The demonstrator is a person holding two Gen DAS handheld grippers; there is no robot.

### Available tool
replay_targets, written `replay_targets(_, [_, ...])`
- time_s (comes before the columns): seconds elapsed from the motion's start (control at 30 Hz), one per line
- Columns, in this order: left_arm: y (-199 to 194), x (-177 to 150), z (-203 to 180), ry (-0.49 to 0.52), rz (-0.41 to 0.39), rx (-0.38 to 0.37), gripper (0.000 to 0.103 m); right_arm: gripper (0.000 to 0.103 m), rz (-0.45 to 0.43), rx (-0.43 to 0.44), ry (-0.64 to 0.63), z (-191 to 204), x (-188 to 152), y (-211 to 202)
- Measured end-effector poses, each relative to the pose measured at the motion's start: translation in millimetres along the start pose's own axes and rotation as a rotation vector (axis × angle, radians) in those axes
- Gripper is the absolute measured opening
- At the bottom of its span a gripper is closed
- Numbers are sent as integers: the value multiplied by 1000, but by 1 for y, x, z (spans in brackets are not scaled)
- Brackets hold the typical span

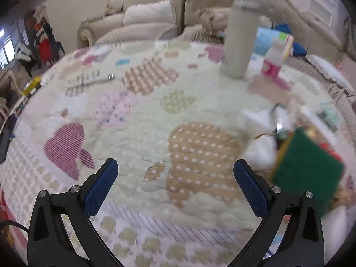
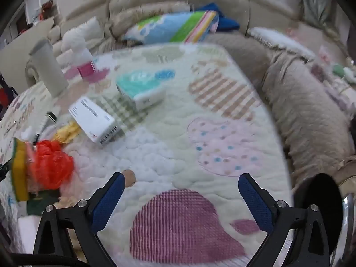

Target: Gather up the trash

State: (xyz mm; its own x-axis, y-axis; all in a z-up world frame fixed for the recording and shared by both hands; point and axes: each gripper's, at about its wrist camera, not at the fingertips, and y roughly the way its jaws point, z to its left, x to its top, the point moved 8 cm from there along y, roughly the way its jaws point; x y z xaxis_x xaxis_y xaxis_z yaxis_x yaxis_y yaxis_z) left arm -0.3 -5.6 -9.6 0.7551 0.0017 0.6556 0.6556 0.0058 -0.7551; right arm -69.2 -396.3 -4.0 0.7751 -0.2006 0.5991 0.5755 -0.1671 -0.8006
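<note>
No brand or wording readable anywhere: both views blurred by motion. Only a barcode and dark print lines made out on the white carton (image 2: pixel 94 120); lettering too smeared to read.

Tabletop (image 2: pixel 178 133) covered by a fleecy quilted cloth with apple shapes. Left gripper (image 1: pixel 175 173) held with its blue-padded fingers (image 1: pixel 101 187) wide apart, nothing between them, aimed down over a tan dotted apple patch. Right gripper (image 2: pixel 181 192) likewise spread wide and empty, above a purple apple patch.

Trash gathered toward the side between the two grippers. In the right wrist view: white carton lying flat, long axis running from far-left to near-right, barcode end nearest the camera. Just beyond it, a teal-and-white tissue pack (image 2: pixel 140 89), long axis roughly parallel to the carton's. Crumpled red plastic (image 2: pixel 52 163) at the left edge, touching a yellow-and-green sponge (image 2: pixel 20 169) standing on edge. Crumpled yellow scrap (image 2: pixel 66 131) between the red plastic and the carton.

In the left wrist view: the same sponge (image 1: pixel 308 173) showing its green face, tilted, beside white crumpled tissue (image 1: pixel 259 138).

Farther back, standing upright: a tall grey cylinder (image 1: pixel 239 42) and a small white bottle with a pink label (image 1: pixel 273 60), label text not legible. A thin pen-like stick (image 1: pixel 91 82) lying flat, long axis left to right, well apart from the rest. Beige sofa (image 1: pixel 155 22) behind.
</note>
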Motion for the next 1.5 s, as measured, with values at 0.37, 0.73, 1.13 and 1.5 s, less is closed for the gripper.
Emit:
replay_targets(0.37, [-106,11,-60,37,-199,-134,103,102,-225,36,-21,41,20,-88])
replay_targets(0.73, [-156,13,-82,51,-309,-166,103,102,-332,75,-45,64,18,-130])
replay_targets(1.13, [-167,17,-84,36,-332,-189,103,102,-352,75,-45,69,22,-141])
replay_targets(1.5, [-167,14,-89,35,-320,-207,103,102,-349,69,-34,65,26,-141])
